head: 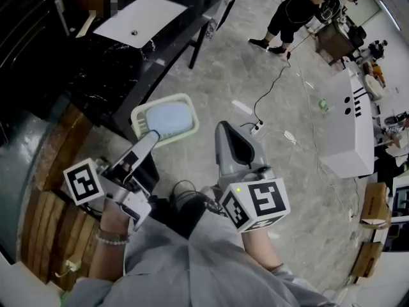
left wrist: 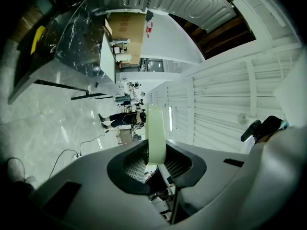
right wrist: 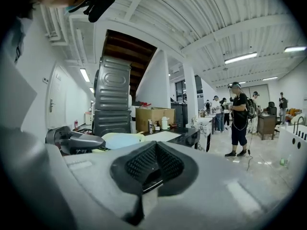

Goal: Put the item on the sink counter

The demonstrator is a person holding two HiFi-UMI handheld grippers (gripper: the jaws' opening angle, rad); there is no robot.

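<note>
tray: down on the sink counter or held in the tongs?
Held. The left tongs are shut on the tray by its rim; head view shows it over the floor, beside the sink counter.

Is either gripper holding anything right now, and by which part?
The left gripper holds the pale green tray by the near edge of its rim, pinched between its jaws. The right gripper is shut and holds nothing.
</note>
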